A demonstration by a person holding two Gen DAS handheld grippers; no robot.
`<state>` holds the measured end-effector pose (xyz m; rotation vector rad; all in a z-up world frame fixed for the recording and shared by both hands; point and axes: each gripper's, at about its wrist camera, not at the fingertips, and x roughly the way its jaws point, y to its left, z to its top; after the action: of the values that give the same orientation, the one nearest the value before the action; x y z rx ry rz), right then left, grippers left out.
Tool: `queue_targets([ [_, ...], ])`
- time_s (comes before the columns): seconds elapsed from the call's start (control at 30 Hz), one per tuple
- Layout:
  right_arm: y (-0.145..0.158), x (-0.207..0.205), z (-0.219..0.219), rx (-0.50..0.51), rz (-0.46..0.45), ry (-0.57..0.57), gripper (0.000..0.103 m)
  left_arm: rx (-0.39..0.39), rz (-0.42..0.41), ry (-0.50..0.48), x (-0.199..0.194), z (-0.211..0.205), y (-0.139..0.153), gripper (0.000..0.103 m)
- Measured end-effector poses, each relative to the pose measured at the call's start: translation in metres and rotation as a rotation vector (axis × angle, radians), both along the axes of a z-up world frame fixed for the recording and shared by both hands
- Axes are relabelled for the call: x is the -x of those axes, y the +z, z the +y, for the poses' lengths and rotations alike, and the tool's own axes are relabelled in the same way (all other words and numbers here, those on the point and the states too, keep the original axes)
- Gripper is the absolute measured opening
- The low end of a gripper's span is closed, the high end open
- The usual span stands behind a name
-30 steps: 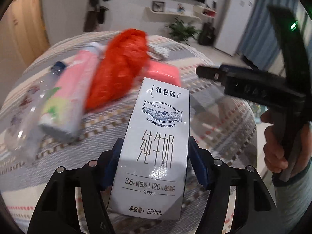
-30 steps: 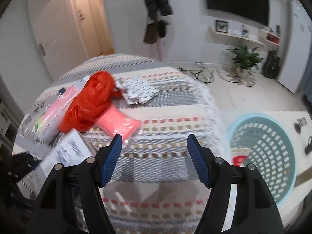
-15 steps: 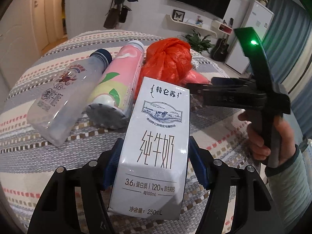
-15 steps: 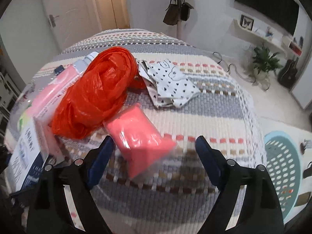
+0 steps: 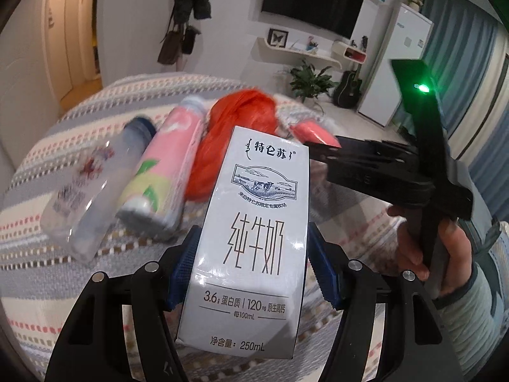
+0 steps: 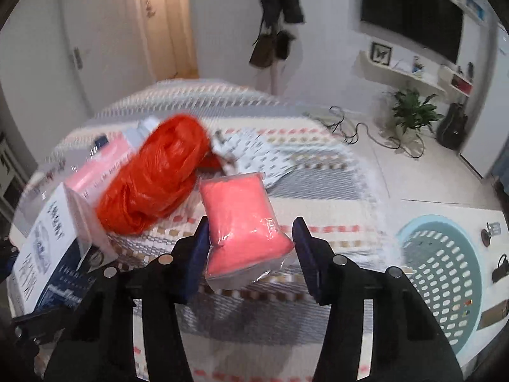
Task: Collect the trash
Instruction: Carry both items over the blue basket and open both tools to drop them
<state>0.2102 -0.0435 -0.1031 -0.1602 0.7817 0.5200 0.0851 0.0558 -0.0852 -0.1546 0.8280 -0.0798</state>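
Observation:
My left gripper [image 5: 254, 267] is shut on a white milk carton [image 5: 254, 238] and holds it upright above the striped bed cover [image 5: 38, 264]. My right gripper [image 6: 251, 248] is around a pink plastic packet [image 6: 241, 219], its blue pads [image 6: 198, 248] close on both sides; the left pad touches it, the right one shows a small gap. The packet looks lifted off the cover. The right gripper also shows in the left wrist view [image 5: 366, 162]. The carton shows at the left in the right wrist view [image 6: 47, 245].
On the cover lie an orange plastic bag [image 6: 156, 175], a pink bottle [image 5: 165, 168], a clear bottle [image 5: 92, 191] and a dotted white wrapper [image 6: 254, 152]. A light blue perforated basket [image 6: 445, 270] stands on the floor at the right of the bed.
My right gripper has moved onto the pink packet and narrowed around it; the packet now sits between the pads. My left gripper still holds the carton and has tilted up a little.

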Motion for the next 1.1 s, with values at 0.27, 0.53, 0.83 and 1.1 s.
queue_targets([
  [0.27,0.058,0.007,-0.078,-0.089,-0.137,-0.140,0.048,-0.027,-0.099,-0.086,-0.035,-0.049,0.044,0.063],
  [0.53,0.062,-0.016,-0.168,-0.171,-0.128,-0.306,0.048,-0.065,-0.131,-0.199,-0.086,-0.122,0.066,0.063],
  [0.83,0.012,-0.045,-0.236,-0.160,-0.016,-0.506,0.048,-0.066,-0.080,-0.310,-0.128,-0.180,0.041,0.063],
  [1.1,-0.034,-0.054,-0.255,-0.099,0.090,-0.609,0.050,-0.024,-0.002,-0.369,-0.149,-0.209,0.004,0.064],
])
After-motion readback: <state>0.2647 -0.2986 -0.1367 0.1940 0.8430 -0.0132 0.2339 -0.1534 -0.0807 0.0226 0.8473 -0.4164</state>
